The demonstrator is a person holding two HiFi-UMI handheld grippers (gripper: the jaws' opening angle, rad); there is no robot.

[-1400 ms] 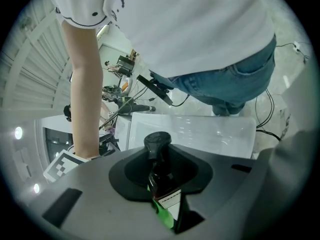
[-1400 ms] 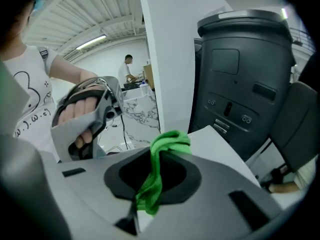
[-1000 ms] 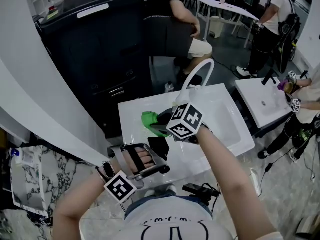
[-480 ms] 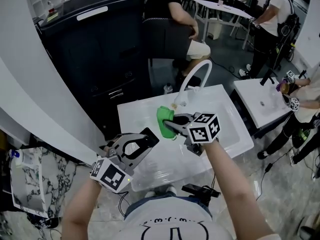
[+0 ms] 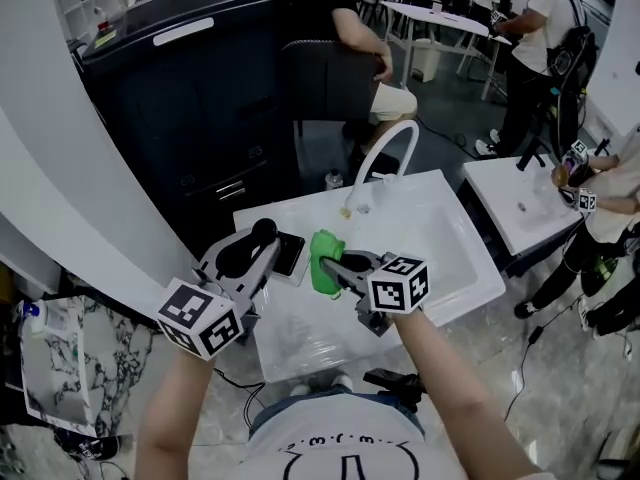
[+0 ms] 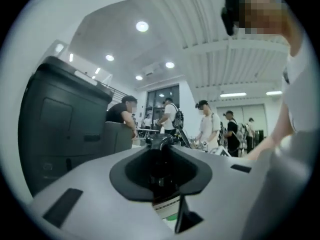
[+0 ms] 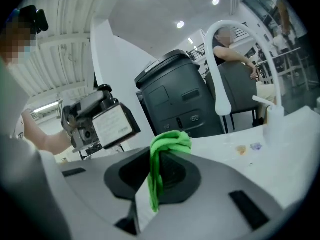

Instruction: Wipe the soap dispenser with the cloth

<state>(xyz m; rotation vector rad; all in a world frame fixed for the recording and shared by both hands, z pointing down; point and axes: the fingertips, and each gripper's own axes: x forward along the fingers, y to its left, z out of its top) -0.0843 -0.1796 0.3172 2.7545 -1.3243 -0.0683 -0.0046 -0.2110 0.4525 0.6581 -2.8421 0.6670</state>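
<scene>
**A:** Why is the soap dispenser (image 5: 289, 255) up off the white worktop (image 5: 300, 333)?

**B:** Probably so the cloth can reach every side. The left tongs (image 5: 258, 256) are clamped on it, with its label side turned toward the cloth.

**A:** And the cloth?

**B:** The green cloth (image 5: 322, 251) is pinched in the closed right tongs (image 5: 343, 266), just beside the dispenser (no contact that I can make out).

**A:** Arm poses?

**B:** The left forearm reaches forward with its tongs level. The right tongs tip slightly downward and aim across at the dispenser.

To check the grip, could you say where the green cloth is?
Head view, centre: the green cloth is clamped in the right tongs above the white basin, beside the soap dispenser.
</scene>
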